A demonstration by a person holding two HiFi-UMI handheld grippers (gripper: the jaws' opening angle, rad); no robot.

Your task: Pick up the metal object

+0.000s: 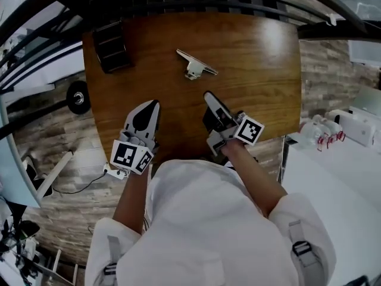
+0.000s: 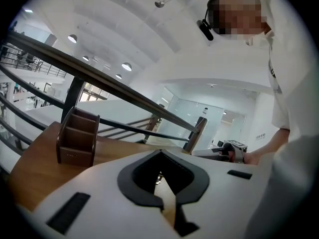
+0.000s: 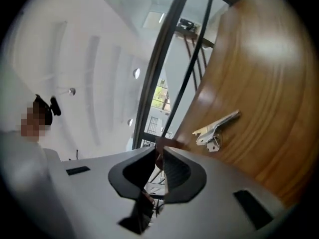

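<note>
While I look down from my head: I stand at the near edge of the wooden worktop (image 1: 256, 46), a gripper in each hand.
Metal object, head view: the metal object (image 1: 196, 64) lies flat near the middle of the worktop, toward the far edge, touching neither gripper.
Left gripper, head view: my left gripper (image 1: 152, 105) hangs over the near edge, left of centre, pointing toward the far edge, well apart from the metal object.
Right gripper, head view: my right gripper (image 1: 208, 95) sits just right of centre, its tips nearer the metal object than the left one's but still apart from it.
Organizer, head view: a dark organizer (image 1: 112, 44) stands by the far left corner.
Left gripper view, jaws: my left gripper (image 2: 160, 152) has its tips together with nothing clamped; only wood shows in the gap behind them.
Left gripper view, surroundings: the organizer (image 2: 77, 138) stands upright at the left on the worktop (image 2: 35, 166); my right gripper (image 2: 230, 150) shows at the right.
Right gripper view, jaws: my right gripper (image 3: 158, 149) has its pads drawn together to a thin slit, holding nothing.
Right gripper view, metal object: the metal object (image 3: 217, 127) lies on the worktop (image 3: 264, 78), beyond and to the right of the tips, untouched.
</note>
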